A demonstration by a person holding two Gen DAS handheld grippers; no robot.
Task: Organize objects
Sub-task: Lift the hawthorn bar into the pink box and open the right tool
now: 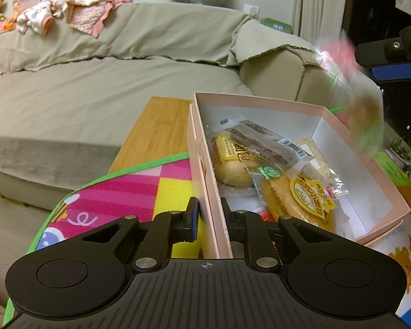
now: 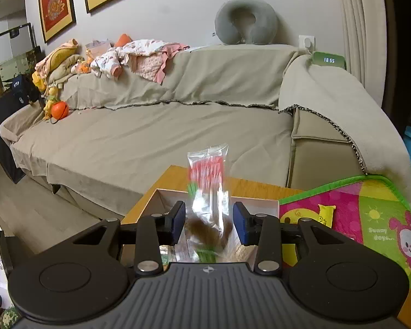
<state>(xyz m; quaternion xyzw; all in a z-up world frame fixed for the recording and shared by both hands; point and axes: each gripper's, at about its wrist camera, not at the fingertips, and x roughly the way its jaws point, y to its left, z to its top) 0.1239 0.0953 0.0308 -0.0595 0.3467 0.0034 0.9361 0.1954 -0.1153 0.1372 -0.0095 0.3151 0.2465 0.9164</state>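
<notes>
The left gripper (image 1: 208, 216) is clamped on the near-left wall of the pink box (image 1: 370, 148), one finger outside and one inside, which steadies the box on the colourful play mat (image 1: 139, 189) over the wooden table (image 1: 156, 128). The right gripper (image 2: 208, 220) stands with its jaws apart above the box; a clear snack packet (image 2: 209, 192) with red print appears between the blue pads (image 2: 239, 223), blurred by motion, and does not visibly touch either pad, so it is judged to be dropping free into the box. The box already holds two yellow bread packets (image 1: 296, 197) and a brown-labelled packet (image 1: 263, 139) toward its near and left side; the far-right floor of the box is bare. To do this step well, keep the left clamp firm so the box does not shift, and hold the right jaws wide and level until the packet has cleared them. Release over the bare far-right area if possible, so the packet lies flat and not on top of the bread. Withdraw the right gripper straight upward, clear of the box rim.
</notes>
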